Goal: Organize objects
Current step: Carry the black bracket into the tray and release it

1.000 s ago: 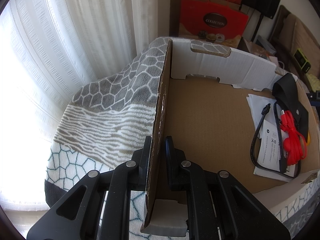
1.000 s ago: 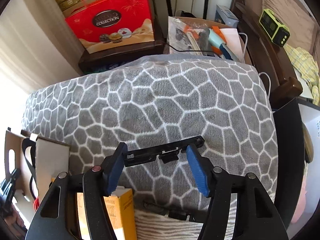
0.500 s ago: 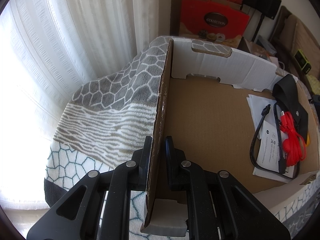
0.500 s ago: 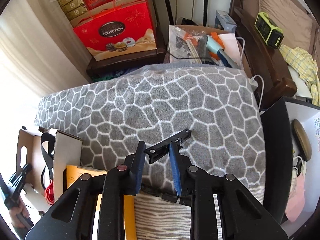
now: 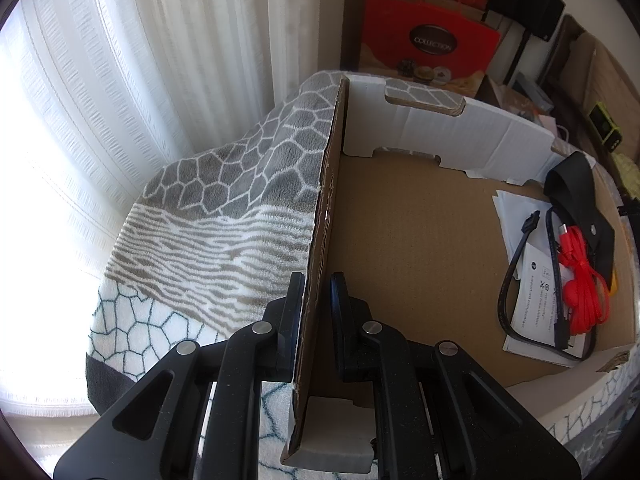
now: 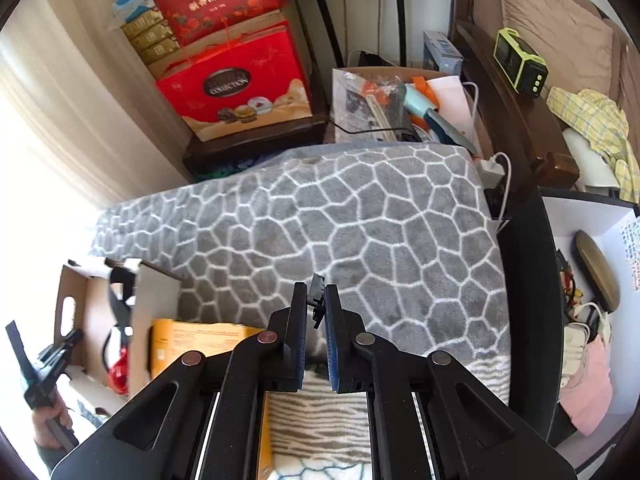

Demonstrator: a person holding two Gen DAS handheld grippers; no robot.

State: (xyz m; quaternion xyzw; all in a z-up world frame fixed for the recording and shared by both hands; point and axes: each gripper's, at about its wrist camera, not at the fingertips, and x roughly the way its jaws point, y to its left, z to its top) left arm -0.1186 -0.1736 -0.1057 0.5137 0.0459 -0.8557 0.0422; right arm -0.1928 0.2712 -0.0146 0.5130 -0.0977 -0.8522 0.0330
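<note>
An open cardboard box lies on a grey and white patterned blanket. My left gripper is shut on the box's left wall, one finger on each side. At the box's right end lie a red cable, a black cable, a black strap and paper leaflets. My right gripper hangs above the blanket. Its blue pads are closing onto a small black plastic piece, which sticks up between the fingertips.
A yellow carton lies beside the cardboard box. Right of the blanket stands a black box with a white inside. Red gift boxes and a carton of tools stand behind. A hand shows at the lower left.
My right gripper's jaws came together on the black plastic piece and lifted it off the blanket, so the view pulled back. The left gripper and the box did not move.
</note>
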